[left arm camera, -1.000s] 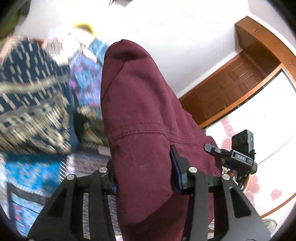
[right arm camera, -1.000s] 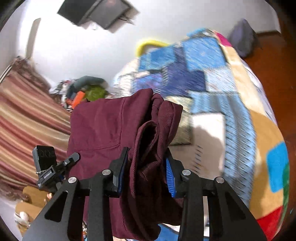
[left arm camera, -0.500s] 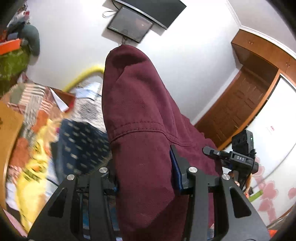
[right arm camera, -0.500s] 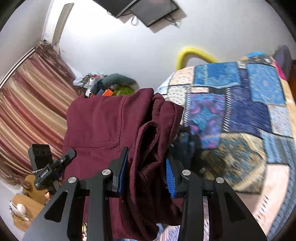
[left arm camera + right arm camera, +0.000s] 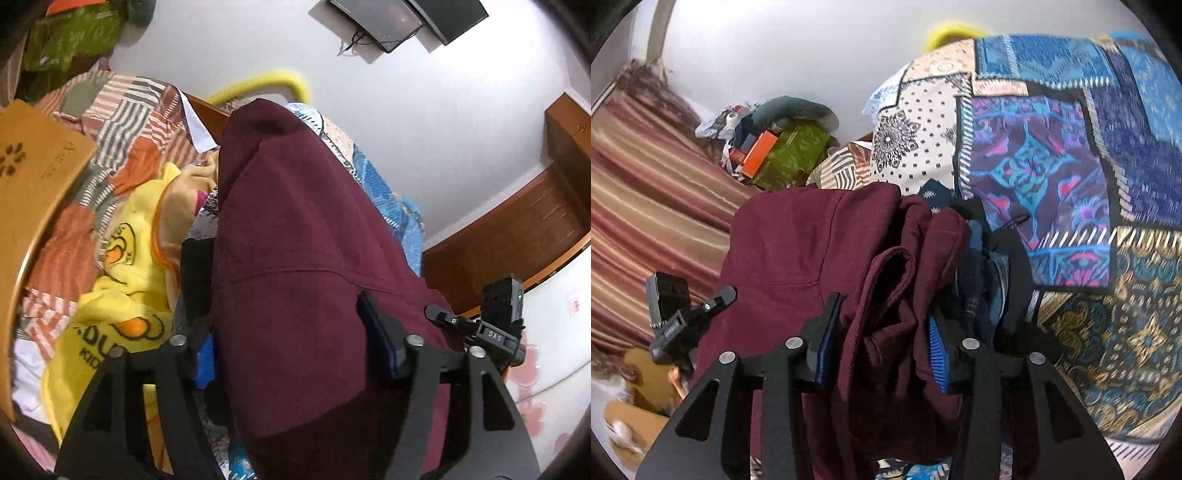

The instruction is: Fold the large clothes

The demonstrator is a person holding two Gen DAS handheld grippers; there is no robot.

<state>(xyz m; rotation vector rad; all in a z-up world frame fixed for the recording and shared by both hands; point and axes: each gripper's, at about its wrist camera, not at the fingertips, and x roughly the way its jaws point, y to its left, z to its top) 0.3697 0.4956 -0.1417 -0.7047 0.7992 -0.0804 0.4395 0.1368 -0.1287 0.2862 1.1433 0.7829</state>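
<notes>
Still, both sets of fingers stay clamped on the maroon garment, now swung toward the yellow blanket.

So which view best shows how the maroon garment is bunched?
The right wrist view: the maroon garment shows several gathered folds between the right gripper fingers. The left wrist view shows one smooth panel.

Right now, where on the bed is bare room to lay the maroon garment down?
Free: the patchwork quilt right of the maroon garment, up toward the yellow rail. Crowded: a dark clothes pile beside the right tool; a yellow duck blanket left of the left tool.
</notes>
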